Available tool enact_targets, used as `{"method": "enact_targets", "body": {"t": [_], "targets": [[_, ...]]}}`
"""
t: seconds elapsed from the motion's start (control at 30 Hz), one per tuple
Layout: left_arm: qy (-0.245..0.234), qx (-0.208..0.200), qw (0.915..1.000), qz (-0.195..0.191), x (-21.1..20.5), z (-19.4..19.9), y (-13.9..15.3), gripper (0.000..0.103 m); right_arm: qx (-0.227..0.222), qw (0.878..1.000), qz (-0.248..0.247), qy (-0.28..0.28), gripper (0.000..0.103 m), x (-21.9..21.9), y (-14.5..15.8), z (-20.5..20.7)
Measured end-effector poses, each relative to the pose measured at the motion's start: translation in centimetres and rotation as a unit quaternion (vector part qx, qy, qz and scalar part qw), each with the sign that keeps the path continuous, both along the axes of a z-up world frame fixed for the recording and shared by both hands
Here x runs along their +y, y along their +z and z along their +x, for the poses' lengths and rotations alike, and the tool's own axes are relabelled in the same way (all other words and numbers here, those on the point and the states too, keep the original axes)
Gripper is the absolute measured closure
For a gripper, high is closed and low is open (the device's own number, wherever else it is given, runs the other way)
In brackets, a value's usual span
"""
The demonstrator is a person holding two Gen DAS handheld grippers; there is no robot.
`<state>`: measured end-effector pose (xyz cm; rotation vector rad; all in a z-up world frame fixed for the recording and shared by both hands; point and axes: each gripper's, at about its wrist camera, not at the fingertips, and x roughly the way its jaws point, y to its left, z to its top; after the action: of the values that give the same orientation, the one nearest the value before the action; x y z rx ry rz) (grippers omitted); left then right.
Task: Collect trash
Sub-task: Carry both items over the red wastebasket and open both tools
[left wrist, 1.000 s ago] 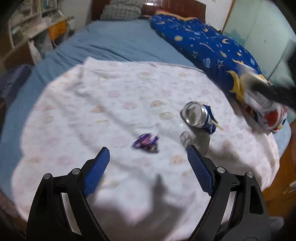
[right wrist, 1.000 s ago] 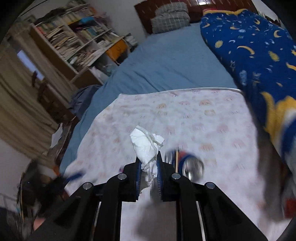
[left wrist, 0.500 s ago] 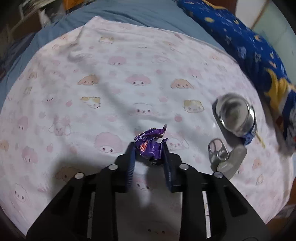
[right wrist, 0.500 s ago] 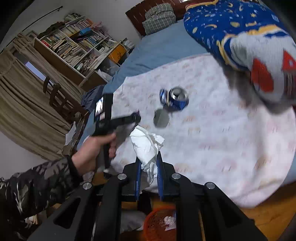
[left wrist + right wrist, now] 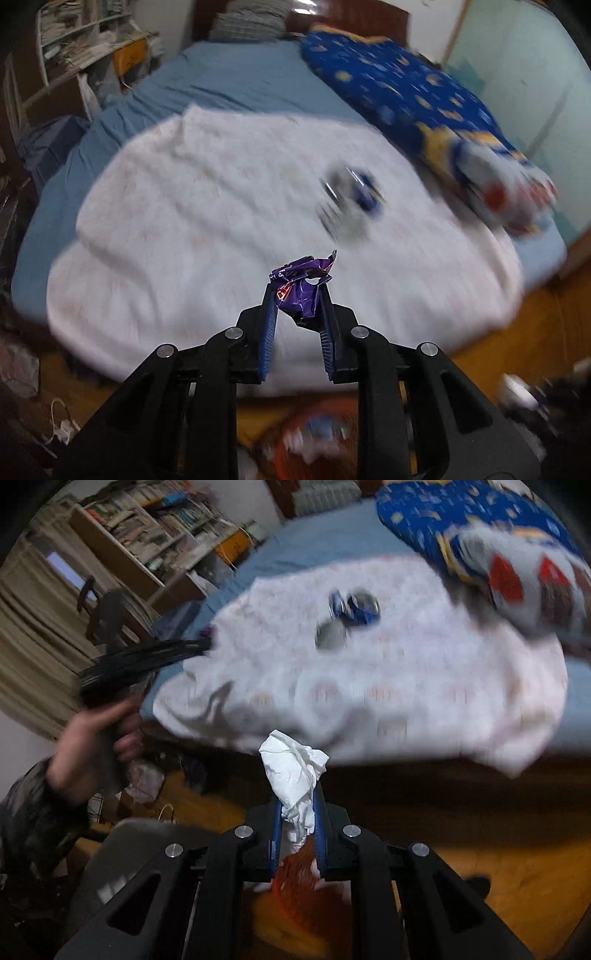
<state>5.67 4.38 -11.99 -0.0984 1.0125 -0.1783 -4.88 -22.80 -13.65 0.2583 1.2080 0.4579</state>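
Note:
My left gripper [image 5: 296, 295] is shut on a crumpled purple wrapper [image 5: 301, 286] and holds it off the bed, above the bed's near edge. My right gripper [image 5: 297, 805] is shut on a crumpled white tissue [image 5: 293, 771], held over the floor above an orange mesh bin [image 5: 295, 871]. The bin also shows blurred at the bottom of the left wrist view [image 5: 314, 439], with trash inside. A crushed blue can [image 5: 364, 192] lies on the white patterned blanket [image 5: 207, 206], with a small silver piece [image 5: 351, 225] beside it. The can [image 5: 356, 607] shows in the right wrist view too.
A blue star-patterned quilt [image 5: 417, 96] lies along the bed's right side. Bookshelves [image 5: 155, 528] and a chair [image 5: 107, 609] stand to the left. The left gripper [image 5: 147, 657] and the hand holding it [image 5: 96, 734] show in the right wrist view. Wooden floor [image 5: 498, 871] lies below the bed.
My left gripper closed on the purple wrapper and lifted it back off the bed. My right gripper, still holding the tissue, moved away from the bed to above the orange bin.

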Motion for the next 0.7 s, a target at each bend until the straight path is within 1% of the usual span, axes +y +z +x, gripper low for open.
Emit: {"method": "enact_targets", "body": {"t": [0.03,0.07,0.1,0.13,0.17,0.27,0.3,0.33,0.37,0.4,0.5,0.6,0.63,0.7], "targets": [[-0.008,0.013,0.9999,0.000,-0.5,-2.1,-0.4,0.082,0.015,1.000,-0.004,-0.002,0.087,0.2,-0.7,-0.9],[-0.025,0.037,0.9990,-0.001,-1.4,-4.8,-1.3,0.082,0.036,0.999,-0.008,-0.005,0.087,0.4,-1.9,-2.3],[-0.035,0.053,0.9980,-0.007,-2.0,-6.3,-2.0,0.082,0.056,0.998,-0.014,-0.009,0.087,0.7,-2.9,-3.4],[-0.043,0.077,0.9960,-0.013,-2.8,-8.4,-3.4,0.082,0.067,0.998,-0.018,-0.012,0.087,0.9,-3.6,-4.1],[-0.048,0.112,0.9922,-0.025,-3.5,-10.4,-5.4,0.082,0.089,0.996,-0.019,-0.019,0.087,1.1,-5.2,-5.2],[-0.033,0.178,0.9830,-0.034,-4.2,-13.1,-10.2,0.082,0.131,0.991,-0.031,-0.018,0.087,1.7,-9.3,-6.7],[-0.027,0.209,0.9766,-0.043,-4.3,-13.5,-12.2,0.082,0.152,0.988,-0.034,-0.016,0.087,1.9,-11.2,-7.1],[-0.020,0.228,0.9722,-0.047,-4.3,-13.8,-13.6,0.082,0.177,0.984,-0.028,-0.018,0.087,2.0,-12.9,-7.4],[-0.016,0.241,0.9694,-0.045,-4.3,-13.8,-14.6,0.081,0.191,0.981,-0.032,-0.019,0.086,2.1,-14.1,-7.6],[-0.019,0.257,0.9657,-0.035,-4.4,-13.7,-15.5,0.081,0.194,0.980,-0.040,-0.016,0.086,2.1,-14.7,-7.5],[-0.031,0.261,0.9648,-0.014,-5.2,-13.4,-16.3,0.080,0.196,0.980,-0.045,-0.013,0.086,2.3,-15.4,-7.5],[-0.041,0.258,0.9652,-0.008,-6.0,-13.9,-16.7,0.078,0.195,0.979,-0.054,-0.009,0.084,2.6,-16.1,-7.3],[-0.043,0.260,0.9645,-0.006,-6.0,-13.8,-17.0,0.077,0.199,0.978,-0.054,-0.011,0.083,2.5,-16.7,-7.2],[-0.046,0.266,0.9628,0.011,-6.4,-14.2,-18.0,0.076,0.209,0.976,-0.058,-0.012,0.082,2.4,-17.9,-6.6]]}}
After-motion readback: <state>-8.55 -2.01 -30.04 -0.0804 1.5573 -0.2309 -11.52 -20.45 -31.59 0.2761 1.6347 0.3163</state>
